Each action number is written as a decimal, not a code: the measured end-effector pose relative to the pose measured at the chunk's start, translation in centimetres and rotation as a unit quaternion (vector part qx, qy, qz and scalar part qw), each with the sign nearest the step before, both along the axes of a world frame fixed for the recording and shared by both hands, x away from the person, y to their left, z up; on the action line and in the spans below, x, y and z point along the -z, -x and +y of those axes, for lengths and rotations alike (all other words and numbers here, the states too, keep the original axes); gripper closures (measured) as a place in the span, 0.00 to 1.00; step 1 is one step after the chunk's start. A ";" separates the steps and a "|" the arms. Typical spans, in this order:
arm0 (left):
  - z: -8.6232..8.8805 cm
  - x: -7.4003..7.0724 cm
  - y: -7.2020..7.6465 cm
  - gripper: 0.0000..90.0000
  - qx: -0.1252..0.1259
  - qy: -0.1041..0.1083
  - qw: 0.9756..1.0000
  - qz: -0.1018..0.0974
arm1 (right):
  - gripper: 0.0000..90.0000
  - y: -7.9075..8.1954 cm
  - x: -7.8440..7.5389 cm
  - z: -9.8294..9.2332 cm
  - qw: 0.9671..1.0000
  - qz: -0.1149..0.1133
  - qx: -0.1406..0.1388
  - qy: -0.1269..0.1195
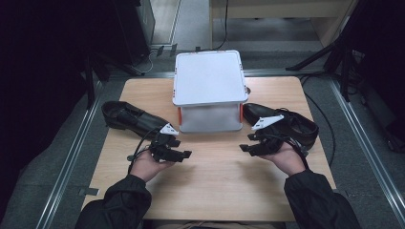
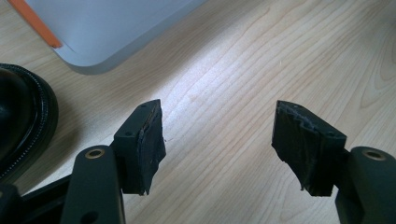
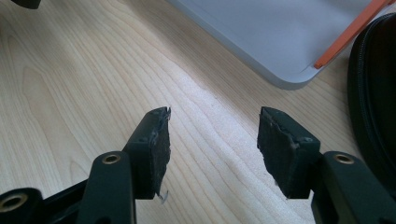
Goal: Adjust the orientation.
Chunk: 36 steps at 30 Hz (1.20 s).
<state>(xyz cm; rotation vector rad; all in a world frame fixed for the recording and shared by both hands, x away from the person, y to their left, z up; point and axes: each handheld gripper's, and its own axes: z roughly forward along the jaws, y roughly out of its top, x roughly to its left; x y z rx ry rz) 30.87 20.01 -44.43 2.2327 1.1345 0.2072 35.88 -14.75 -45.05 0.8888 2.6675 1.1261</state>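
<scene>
left gripper and right gripper, black two-jaw tools held by a person in dark sleeves, hover low over the pale wood-grain table in front of the white lidded plastic storage box with orange latches. both sets of jaws stand wide apart with nothing between them. one glossy black leather dress shoe lies left of the box, just beyond the left gripper; its mate, a second black leather shoe, lies right of the box, beside the right gripper. risk, as judged: smooth leather may slip from narrow pads, or a reaching jaw may nudge the box. no brand, label or writing is legible.
</scene>
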 end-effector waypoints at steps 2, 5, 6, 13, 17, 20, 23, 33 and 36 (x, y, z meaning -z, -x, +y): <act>0.0 0.0 0.0 0.38 -0.002 0.001 1.000 -0.001 | 0.50 0.0 0.0 -0.1 1.000 0.000 0.002 -0.001; 0.0 0.0 0.0 0.38 -0.002 0.001 1.000 0.000 | 0.50 0.0 -0.1 -0.2 1.000 0.001 0.003 -0.003; 0.0 0.0 0.0 0.38 -0.001 0.001 1.000 0.001 | 0.50 0.0 -0.1 -0.3 1.000 0.001 0.003 -0.005; 0.4 -0.2 0.0 0.40 -0.001 0.010 1.000 0.005 | 0.49 -0.2 -0.1 -0.5 1.000 0.011 0.008 -0.018; 1.0 -0.5 0.0 0.40 -0.008 0.017 1.000 0.004 | 0.50 -0.3 -0.1 -0.4 1.000 0.016 0.002 -0.026; 1.8 -1.0 0.1 0.40 -0.016 0.022 1.000 -0.002 | 0.53 -0.2 -0.2 -0.3 1.000 0.016 -0.001 -0.024; 2.6 -1.4 0.3 0.41 -0.025 0.022 0.999 -0.002 | 0.53 -0.2 -0.3 -0.2 1.000 0.014 -0.004 -0.022; 6.5 -3.0 0.3 0.43 -0.055 0.008 0.998 -0.010 | 0.54 -0.1 -0.2 0.0 1.000 0.017 -0.011 -0.015; 8.1 -3.7 0.2 0.46 -0.066 0.007 0.998 -0.011 | 0.53 -0.1 -0.1 0.2 1.000 0.021 -0.014 -0.009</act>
